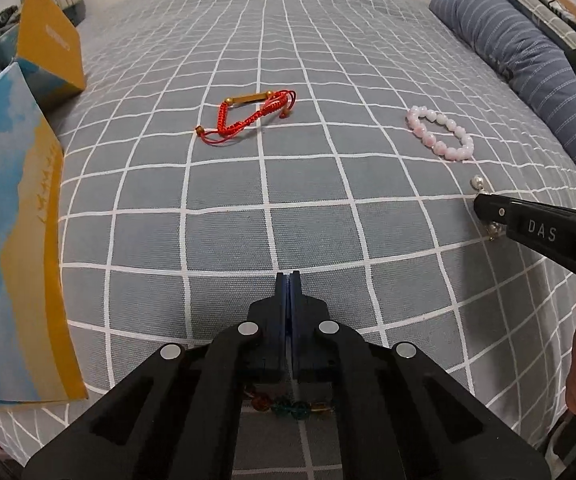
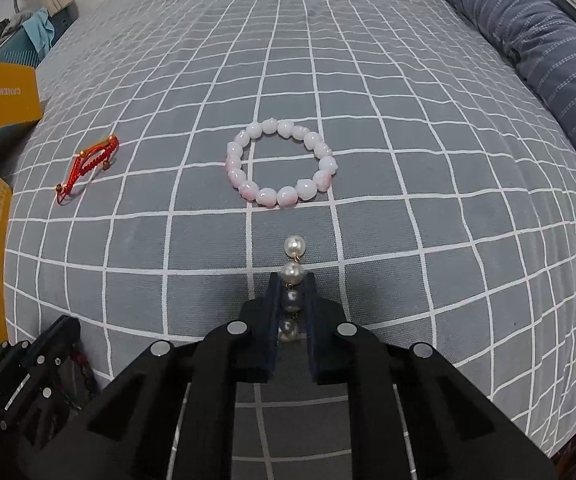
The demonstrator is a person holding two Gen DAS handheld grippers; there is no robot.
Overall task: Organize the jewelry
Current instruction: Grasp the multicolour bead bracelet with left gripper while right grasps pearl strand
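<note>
Fingers of the right gripper (image 2: 292,280) pinch a pearl strand (image 2: 293,276) low over the gray checked bedsheet (image 2: 408,240); left gripper (image 1: 288,278) pressed together. Ahead lie a glossy pink bead bracelet (image 2: 282,166) and a braided red cord bracelet (image 1: 248,114).

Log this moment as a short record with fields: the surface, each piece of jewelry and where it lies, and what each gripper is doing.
surface: grey checked bedsheet
red cord bracelet: lying loose on the sheet, far left
pink bead bracelet: flat ring on the sheet, ahead of the right gripper
pearl strand: between the right gripper's fingers, two pearls past the tips
multicoloured bead bracelet: on the sheet under the left gripper
left gripper: shut, holding nothing visible
right gripper: closed on the pearl strand
boxes: yellow and blue, left edge
</note>
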